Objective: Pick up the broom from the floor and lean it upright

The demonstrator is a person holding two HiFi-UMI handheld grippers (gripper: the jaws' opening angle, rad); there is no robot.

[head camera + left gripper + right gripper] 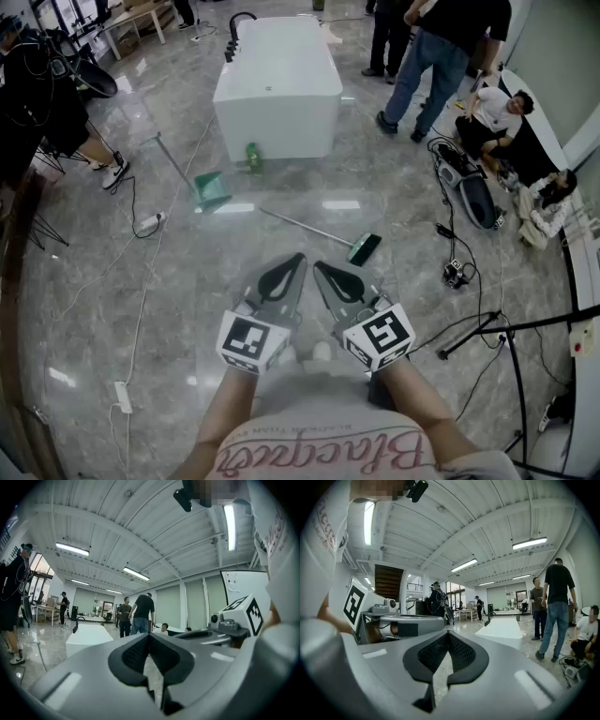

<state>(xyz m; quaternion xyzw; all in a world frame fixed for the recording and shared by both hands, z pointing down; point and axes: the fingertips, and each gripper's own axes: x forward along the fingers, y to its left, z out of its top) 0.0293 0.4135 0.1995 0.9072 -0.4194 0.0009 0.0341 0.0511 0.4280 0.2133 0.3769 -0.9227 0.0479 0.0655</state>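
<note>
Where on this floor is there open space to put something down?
Bare marble lies between the white cable and the left hand-held gripper, and between the broom and the white tub. The right side is crowded: black cables, bags, seated people and stands.

A long white island (278, 82) with a black faucet (236, 26) stands on the glossy grey marble floor (112, 309). A green bottle (252, 157) stands upright at its near end, and a green dustpan (212, 191) rests nearby. A person in jeans (427, 56) stands to the right, and another person (492, 114) sits on the floor beside a black bag (476, 201). Cables (473, 281) and a white power strip (123, 397) lie about.
</note>
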